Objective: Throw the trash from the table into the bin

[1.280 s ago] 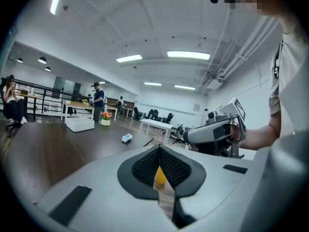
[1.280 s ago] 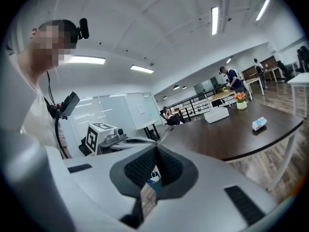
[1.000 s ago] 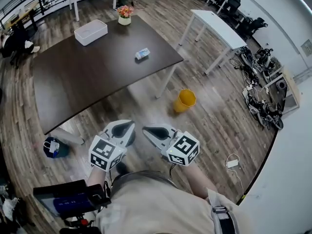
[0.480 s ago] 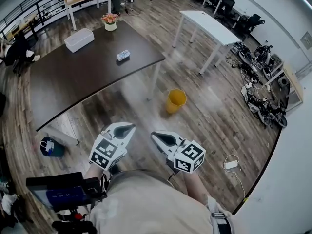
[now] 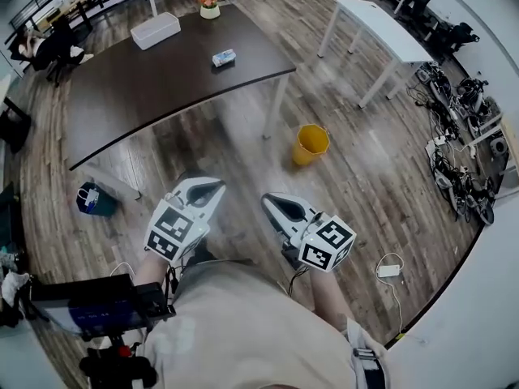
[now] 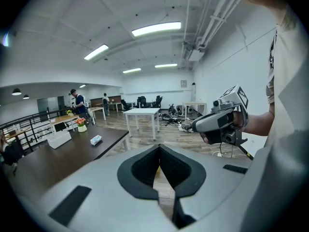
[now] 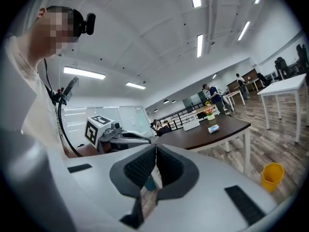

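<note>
A small pale-blue packet (image 5: 224, 57) lies on the dark brown table (image 5: 138, 96), near its right end. It also shows in the left gripper view as the packet (image 6: 96, 139) and in the right gripper view as the packet (image 7: 213, 128). A yellow bin (image 5: 310, 143) stands on the wood floor right of the table's corner leg. My left gripper (image 5: 216, 187) and right gripper (image 5: 268, 199) are held side by side close to my body, well short of the table. Both are shut and hold nothing.
A white box (image 5: 156, 30) and a flower pot (image 5: 209, 1) sit at the table's far end. A white table (image 5: 377, 27) stands to the right and a blue bag (image 5: 95, 200) lies on the floor at the left. Cables and gear (image 5: 454, 168) line the right wall.
The table, packet and bin have shifted in the head view as I moved across the floor. Both grippers stayed shut and empty, and the right one drifted slightly right.
</note>
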`<state>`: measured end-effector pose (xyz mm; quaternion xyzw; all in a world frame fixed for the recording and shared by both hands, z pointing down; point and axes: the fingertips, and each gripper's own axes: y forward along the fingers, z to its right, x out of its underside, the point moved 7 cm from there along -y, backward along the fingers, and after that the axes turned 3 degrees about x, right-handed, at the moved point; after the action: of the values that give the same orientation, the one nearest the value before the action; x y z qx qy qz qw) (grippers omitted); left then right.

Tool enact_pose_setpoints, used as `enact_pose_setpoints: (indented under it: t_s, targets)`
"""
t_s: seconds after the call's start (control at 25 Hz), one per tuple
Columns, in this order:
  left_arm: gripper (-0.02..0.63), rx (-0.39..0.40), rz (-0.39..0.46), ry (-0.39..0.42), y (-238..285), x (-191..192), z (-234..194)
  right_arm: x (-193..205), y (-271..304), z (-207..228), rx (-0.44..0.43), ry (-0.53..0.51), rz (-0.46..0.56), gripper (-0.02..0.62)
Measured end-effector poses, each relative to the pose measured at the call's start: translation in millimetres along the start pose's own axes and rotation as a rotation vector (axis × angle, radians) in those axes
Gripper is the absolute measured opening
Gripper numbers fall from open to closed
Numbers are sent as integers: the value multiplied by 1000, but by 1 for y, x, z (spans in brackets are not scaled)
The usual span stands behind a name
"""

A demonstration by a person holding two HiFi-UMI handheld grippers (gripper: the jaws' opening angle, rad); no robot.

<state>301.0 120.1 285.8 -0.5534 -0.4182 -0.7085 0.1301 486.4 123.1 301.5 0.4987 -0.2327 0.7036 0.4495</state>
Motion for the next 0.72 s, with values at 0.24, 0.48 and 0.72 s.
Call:
enact_pose_setpoints:
  t_s: [0.24,0.48,0.72]
  targets:
    - [12,-16,-33,-20,-4,7,-23,0,13,6,17,19,-19,17]
    - [12,14,12,-29,8,3,-69,-15,39,25,75,23,-39,17]
    - [12,62,73,-57,8,7,-139,-40,104,29,122,-43,-86,17]
